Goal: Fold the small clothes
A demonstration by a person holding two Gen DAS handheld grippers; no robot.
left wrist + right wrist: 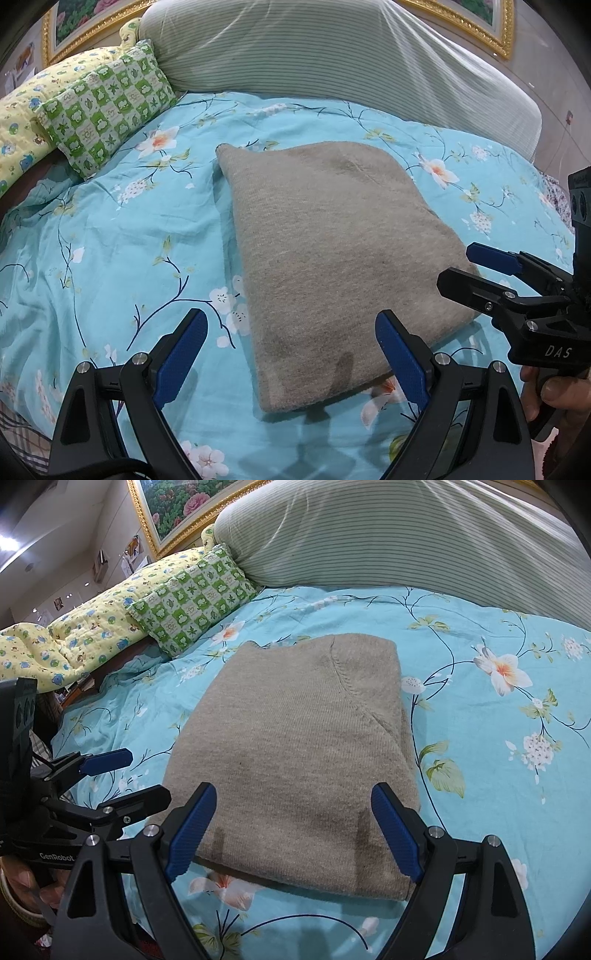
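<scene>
A folded beige knitted sweater (pixel 332 266) lies flat in a neat rectangle on a bed covered with a turquoise floral-print quilt (pixel 110 258), its near edge toward both cameras. The left hand-held gripper (pixel 291 358), black with blue ribbed pads, hangs over the sweater's near left corner with its jaws spread wide and nothing between them. The right hand-held gripper (pixel 293 829) is poised above the sweater's near edge, its jaws likewise wide apart and gripping nothing; the knit shows between the pads but is not pinched. A person's fingers (pixel 554 395) wrap the right tool's handle at the edge of the left wrist view. Behind the sweater, a green-and-white checked pillow (pixel 192 598) rests against a yellow cartoon-print quilt (pixel 85 635), beside a large green-striped bolster (pixel 406 539) and a gold-framed flower painting (pixel 177 506).
</scene>
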